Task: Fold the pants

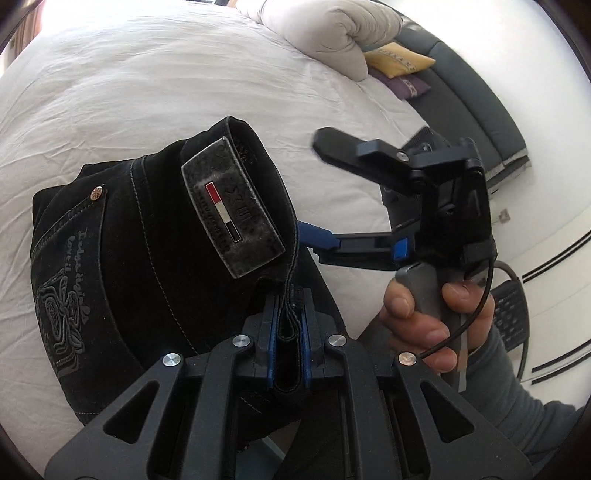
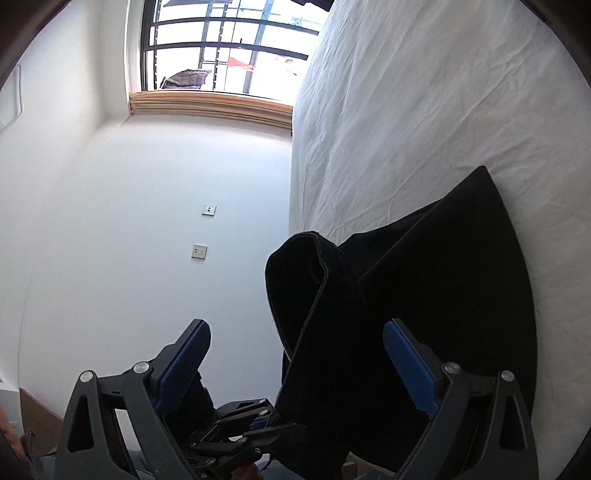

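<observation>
The pants [image 1: 122, 236] are black denim with a soft, faintly napped surface and pale grey topstitching. In the left wrist view they fill the centre and lower left of the frame, bunched over a white bed sheet [image 1: 155, 96] that is finely creased all over. A stiff rectangular waistband patch [image 1: 232, 206] of worn grey leather-like material carries a small red, white and black enamel strip. A round copper-coloured rivet [image 1: 98, 192] sits at a pocket corner, and grey embroidery [image 1: 59, 314] of script and a flower shape covers the pocket at lower left.

The left claw [image 1: 290, 325], matte black with blue pads, is clamped together on a doubled fold of the waistband at lower centre. To the right of the frame, the right claw [image 1: 321, 192] stands spread wide, its black fingers angular and hard-edged, with a hand [image 1: 436, 314] wrapped around its grey handle and a thin black cable looping past.

In the right wrist view the right claw [image 2: 295, 354] is spread apart; a rolled black edge of the pants [image 2: 406, 295] hangs between the blue pads [image 2: 410, 365], and no pad visibly presses on it. The rest of the cloth drapes onto the sheet at lower right.

A plump, puffy white pillow [image 1: 325, 33] lies at the upper centre, beside a yellow cushion [image 1: 399, 61] and a purple cushion [image 1: 406, 86] on a dark grey padded bench [image 1: 476, 110].
</observation>
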`<state>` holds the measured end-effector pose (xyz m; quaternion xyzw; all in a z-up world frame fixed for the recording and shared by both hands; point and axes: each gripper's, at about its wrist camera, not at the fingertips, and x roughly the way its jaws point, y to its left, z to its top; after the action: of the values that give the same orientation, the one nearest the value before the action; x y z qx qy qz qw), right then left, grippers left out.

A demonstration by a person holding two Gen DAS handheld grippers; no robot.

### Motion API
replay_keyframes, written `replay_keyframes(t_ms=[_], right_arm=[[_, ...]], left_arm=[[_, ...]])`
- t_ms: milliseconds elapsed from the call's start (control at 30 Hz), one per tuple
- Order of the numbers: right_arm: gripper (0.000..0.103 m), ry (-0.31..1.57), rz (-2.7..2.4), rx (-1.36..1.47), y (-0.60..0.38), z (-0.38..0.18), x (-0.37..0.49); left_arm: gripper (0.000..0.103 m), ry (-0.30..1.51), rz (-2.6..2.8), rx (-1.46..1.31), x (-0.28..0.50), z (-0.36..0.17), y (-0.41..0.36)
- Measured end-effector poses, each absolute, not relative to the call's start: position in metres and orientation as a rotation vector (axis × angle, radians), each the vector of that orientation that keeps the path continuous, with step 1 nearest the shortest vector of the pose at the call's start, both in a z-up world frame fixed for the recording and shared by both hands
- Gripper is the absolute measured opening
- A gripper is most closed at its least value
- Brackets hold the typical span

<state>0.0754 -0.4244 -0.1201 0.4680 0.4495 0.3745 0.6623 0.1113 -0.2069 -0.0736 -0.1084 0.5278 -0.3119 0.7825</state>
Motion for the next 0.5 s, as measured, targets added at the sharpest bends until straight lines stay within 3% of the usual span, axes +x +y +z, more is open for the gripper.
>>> replay_keyframes(t_ms=[67, 133, 167, 267, 367, 500], right_arm=[[0.096, 1.045, 0.848, 1.009, -0.414, -0.122, 0.081], [0.085, 1.099, 0.838, 0.916, -0.4, -0.123, 0.089], [0.076, 1.131, 0.842, 0.873, -0.391, -0.125, 0.093], [0.035, 1.195, 0.835, 0.739, -0.371, -0.127, 0.101], [0.023, 1.192, 0.82, 0.712, -0.372, -0.123, 0.104], [0.021, 1.151, 0.815, 0.698, -0.389, -0.109, 0.105]], left_arm=[[0.009, 1.14, -0.668, -0.217, 0.11, -0.076, -0.207], [0.009, 1.143, -0.668, -0.191, 0.104, -0.076, -0.219], [0.009, 1.145, -0.669, -0.175, 0.103, -0.077, -0.223], [0.009, 1.147, -0.665, -0.135, 0.089, -0.081, -0.226], [0.009, 1.138, -0.675, -0.126, 0.086, -0.074, -0.235], [0.009, 1.119, -0.691, -0.068, 0.081, -0.07, -0.259]])
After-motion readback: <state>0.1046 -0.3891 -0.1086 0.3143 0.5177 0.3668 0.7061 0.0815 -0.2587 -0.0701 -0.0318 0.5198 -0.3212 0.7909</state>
